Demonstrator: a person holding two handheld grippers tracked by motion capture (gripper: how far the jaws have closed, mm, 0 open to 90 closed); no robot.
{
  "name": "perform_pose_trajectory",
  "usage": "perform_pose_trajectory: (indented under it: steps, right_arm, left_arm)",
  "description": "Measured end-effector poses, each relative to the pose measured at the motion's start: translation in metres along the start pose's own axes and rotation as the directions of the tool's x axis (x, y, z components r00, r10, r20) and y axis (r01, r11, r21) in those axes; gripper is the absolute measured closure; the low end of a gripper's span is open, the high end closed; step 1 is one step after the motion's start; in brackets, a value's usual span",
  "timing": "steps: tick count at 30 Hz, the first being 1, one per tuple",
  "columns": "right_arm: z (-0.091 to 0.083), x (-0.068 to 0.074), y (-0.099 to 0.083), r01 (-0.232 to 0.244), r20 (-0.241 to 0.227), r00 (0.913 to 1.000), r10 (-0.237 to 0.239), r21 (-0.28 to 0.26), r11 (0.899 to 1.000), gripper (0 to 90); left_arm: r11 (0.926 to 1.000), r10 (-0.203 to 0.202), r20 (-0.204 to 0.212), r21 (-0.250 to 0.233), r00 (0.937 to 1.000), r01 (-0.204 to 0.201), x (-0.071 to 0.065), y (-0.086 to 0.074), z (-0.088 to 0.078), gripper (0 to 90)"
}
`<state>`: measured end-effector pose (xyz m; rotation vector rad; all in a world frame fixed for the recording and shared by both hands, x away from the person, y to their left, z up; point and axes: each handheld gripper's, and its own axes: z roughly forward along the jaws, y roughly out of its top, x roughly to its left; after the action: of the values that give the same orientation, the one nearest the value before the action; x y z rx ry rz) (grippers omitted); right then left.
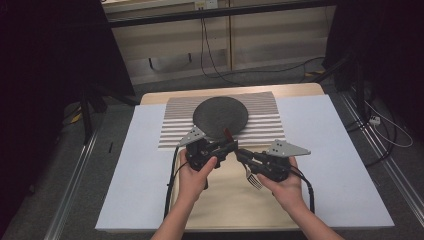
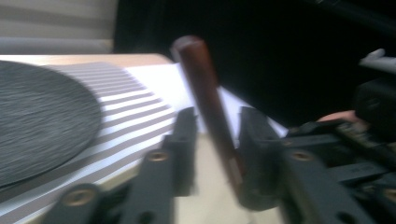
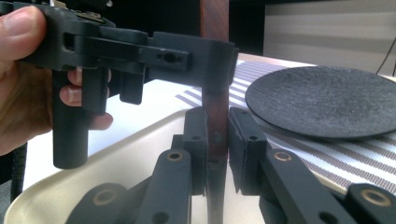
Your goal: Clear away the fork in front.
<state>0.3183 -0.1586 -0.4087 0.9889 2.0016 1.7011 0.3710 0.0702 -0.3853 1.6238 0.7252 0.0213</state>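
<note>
Holding a fork [image 1: 243, 162] between both claws, above the cream tray [image 1: 225, 210]. Its long axis runs from the brown wooden handle [image 2: 205, 98] down to the metal tines [image 1: 254, 179]: in the high view the handle end points up and away toward the dark round plate [image 1: 220, 116], and the tines point down toward me, over the tray. My right gripper [image 3: 215, 140] is clenched on the handle, jaws pressing both sides. My left gripper [image 2: 212, 140] straddles the handle higher up; one jaw touches it, a gap shows at the other. The plate rests on a striped mat [image 1: 172, 127], on the white table cover [image 1: 330, 150].
</note>
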Motion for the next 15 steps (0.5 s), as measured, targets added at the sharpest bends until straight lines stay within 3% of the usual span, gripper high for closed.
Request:
perform_pose_trajectory:
  steps: [3, 5, 10, 15]
  right_arm:
    - [-0.001, 0.0, 0.001, -0.002, 0.001, 1.0, 0.002, -0.016, 1.0, 78.2]
    - [-0.001, 0.0, 0.001, -0.003, 0.0, 1.0, 0.003, -0.022, 1.0, 78.1]
    - [0.0, 0.002, 0.001, 0.009, -0.02, 0.9998, -0.01, -0.037, 0.999, 76.4]
    - [-0.003, 0.002, -0.001, 0.051, 0.006, 0.9987, -0.05, -0.019, 0.999, 67.8]
  left_arm:
    - [0.9996, -0.026, 0.04, -0.008, 0.9989, 0.026, -0.002, 0.002, 0.001, 77.6]
    - [1.0, 0.003, 0.027, -0.008, 0.9996, -0.003, -0.004, 0.004, 0.001, 78.6]
    - [1.0, 0.0, 0.03, -0.004, 0.9995, 0.0, -0.002, 0.006, -0.003, 80.2]
    - [0.9999, -0.012, 0.031, 0.002, 0.9994, 0.012, 0.004, 0.01, -0.014, 80.5]
